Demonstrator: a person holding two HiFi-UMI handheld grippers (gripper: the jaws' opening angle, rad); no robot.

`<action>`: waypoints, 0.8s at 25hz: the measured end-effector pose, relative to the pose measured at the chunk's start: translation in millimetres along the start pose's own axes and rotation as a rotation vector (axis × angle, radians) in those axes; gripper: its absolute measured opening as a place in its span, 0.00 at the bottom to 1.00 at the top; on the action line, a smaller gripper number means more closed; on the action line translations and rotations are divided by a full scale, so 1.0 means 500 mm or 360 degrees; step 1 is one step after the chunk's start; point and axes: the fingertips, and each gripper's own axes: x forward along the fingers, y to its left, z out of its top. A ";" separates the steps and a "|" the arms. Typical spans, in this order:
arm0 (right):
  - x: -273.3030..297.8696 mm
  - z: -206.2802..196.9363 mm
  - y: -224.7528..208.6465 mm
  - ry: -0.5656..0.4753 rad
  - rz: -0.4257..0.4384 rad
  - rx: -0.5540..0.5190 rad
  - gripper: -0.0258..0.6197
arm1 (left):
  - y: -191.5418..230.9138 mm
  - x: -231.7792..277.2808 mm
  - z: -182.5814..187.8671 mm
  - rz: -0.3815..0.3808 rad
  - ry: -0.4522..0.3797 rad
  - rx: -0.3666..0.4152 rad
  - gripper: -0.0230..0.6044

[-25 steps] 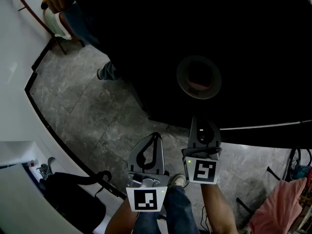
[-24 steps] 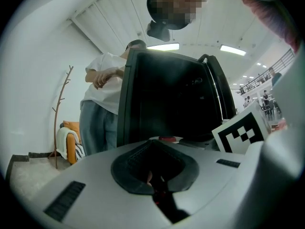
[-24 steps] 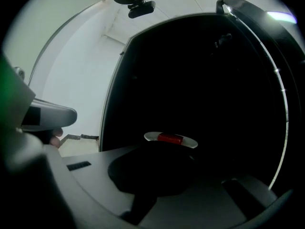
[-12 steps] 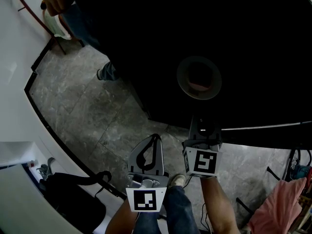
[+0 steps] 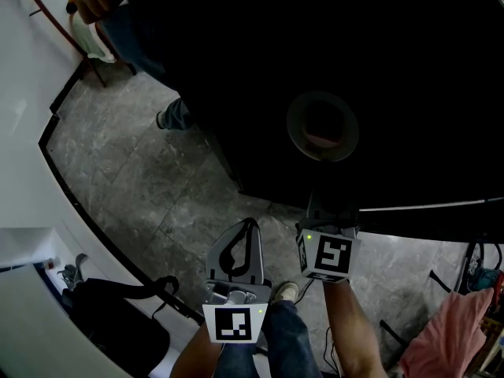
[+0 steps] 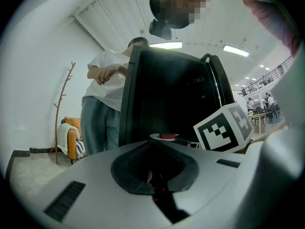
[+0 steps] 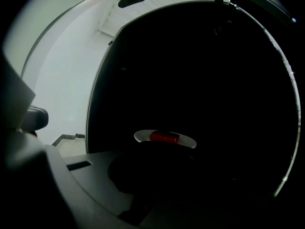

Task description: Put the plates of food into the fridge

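Plate (image 5: 323, 126): round and pale, on a big black surface (image 5: 409, 69) too dark to read further. One item on it, a red block of food (image 7: 164, 137), lying near the plate's middle. From the right gripper view the plate is straight ahead, just past the jaw tips.

Markings: each gripper carries a cube with a black-and-white square marker, left cube (image 5: 234, 323) and right cube (image 5: 331, 257). These are patterns only, with no words.

Left gripper (image 5: 249, 227): held over the grey stone floor (image 5: 157, 179), short of the black surface's edge. Jaws are pressed together with nothing between them. Its own view shows the plate ahead and the right cube off to the right.

Right gripper (image 5: 331, 207): tips reach over the black surface, pointing at the plate but not touching it. Its view is dim, yet the jaws look closed on each other and empty.

Against a second ago: the right gripper has edged forward toward the plate, its cube now sitting higher in the head view. The left gripper and the plate are where they were.

Surroundings: a second person (image 6: 107, 104) stands beside the black bulk. A black bag (image 5: 118, 325) lies lower left and a pink cloth (image 5: 457, 329) lower right.
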 end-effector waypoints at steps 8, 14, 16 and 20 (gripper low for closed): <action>0.007 0.002 -0.001 -0.0003 -0.0008 -0.0015 0.06 | -0.004 -0.001 0.001 -0.0009 -0.0008 -0.0023 0.05; 0.018 0.004 0.000 0.0003 -0.0019 -0.0012 0.06 | 0.001 -0.001 -0.002 0.0013 0.0001 -0.0120 0.05; 0.023 0.004 -0.003 0.0005 -0.0026 -0.0008 0.06 | -0.002 -0.001 -0.002 0.0012 -0.0003 -0.0126 0.05; 0.029 0.004 -0.006 0.0003 -0.0032 -0.0013 0.06 | -0.009 -0.003 -0.010 -0.0011 0.0020 -0.0093 0.05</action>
